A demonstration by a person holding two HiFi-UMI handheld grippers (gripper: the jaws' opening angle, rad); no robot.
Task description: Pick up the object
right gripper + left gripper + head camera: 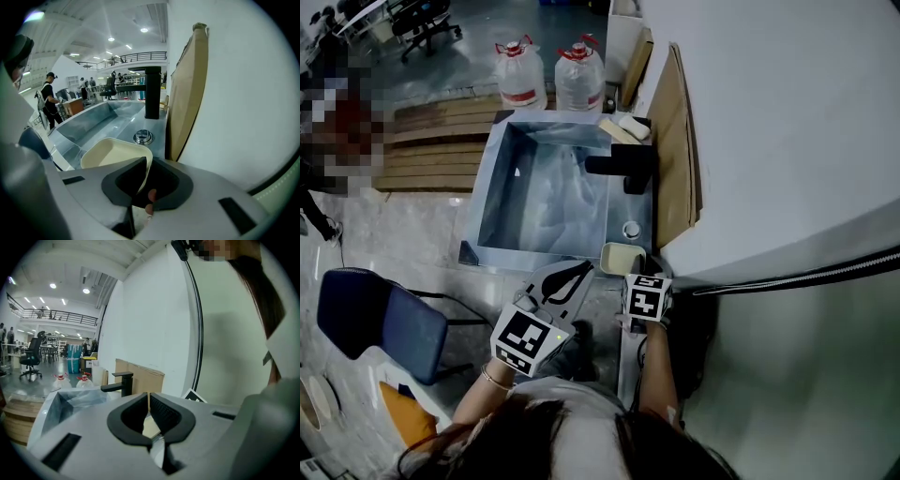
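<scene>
Right gripper [145,168] clamped on cream dish [108,152] rim — lift level, weight hangs ahead-left; left gripper [149,401] jaws together, empty.

A dish [622,257] on near right corner of sink [494,184] (faucet [623,167] farther along that rim), jugs [520,75] behind.

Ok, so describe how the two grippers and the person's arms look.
The left gripper and the right gripper both have pale grey bodies and black jaws that curve into a loop, with textured inner faces. Each carries a white marker cube printed with black squares. The left wrist wears a thin bracelet, and the person has on a light-coloured top.
</scene>
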